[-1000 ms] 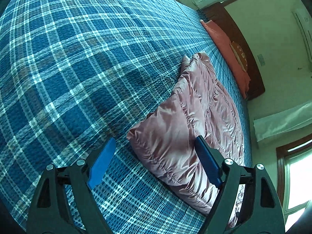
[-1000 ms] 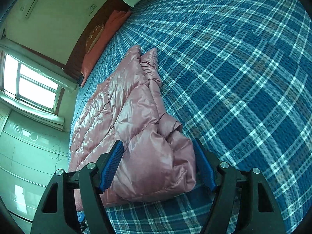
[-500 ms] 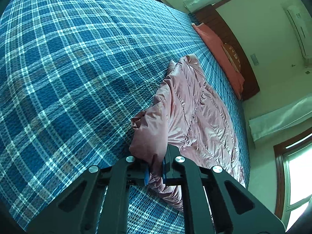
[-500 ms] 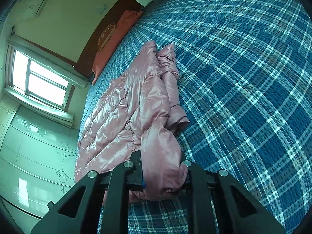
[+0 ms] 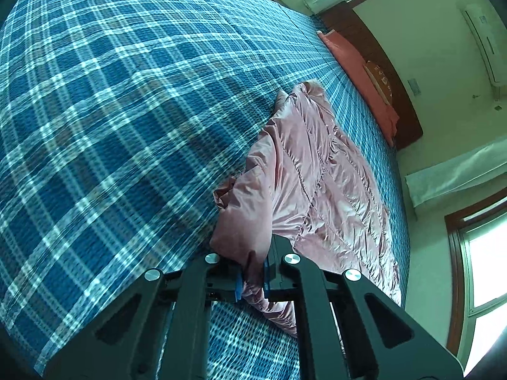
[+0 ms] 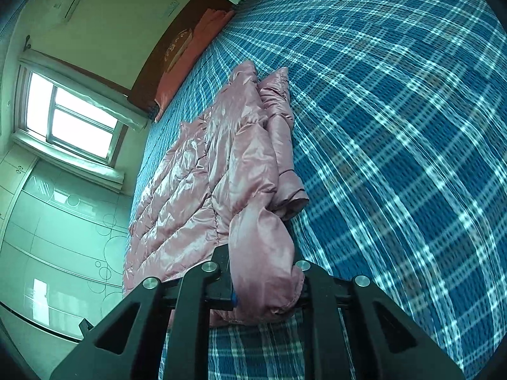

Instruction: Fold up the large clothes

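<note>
Pink quilted jacket (image 5: 320,183) lies lengthwise on the blue plaid bedspread (image 5: 126,110), stretching away from both tools toward the headboard (image 5: 374,72); left gripper (image 5: 252,277) clamped on one near corner of it, fabric bunched between the blue pads; right gripper (image 6: 266,288) pinched on the other near corner, cloth bulging between its jaws.

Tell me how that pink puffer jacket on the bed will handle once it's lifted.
The pink puffer jacket will probably be floppy: its edge bunches and droops where the right tool and the left tool pinch it. Its glossy shell suggests it may slip. Quilted padding hints that it is light for its bulk, likely dragging on the plaid bedspread.
</note>
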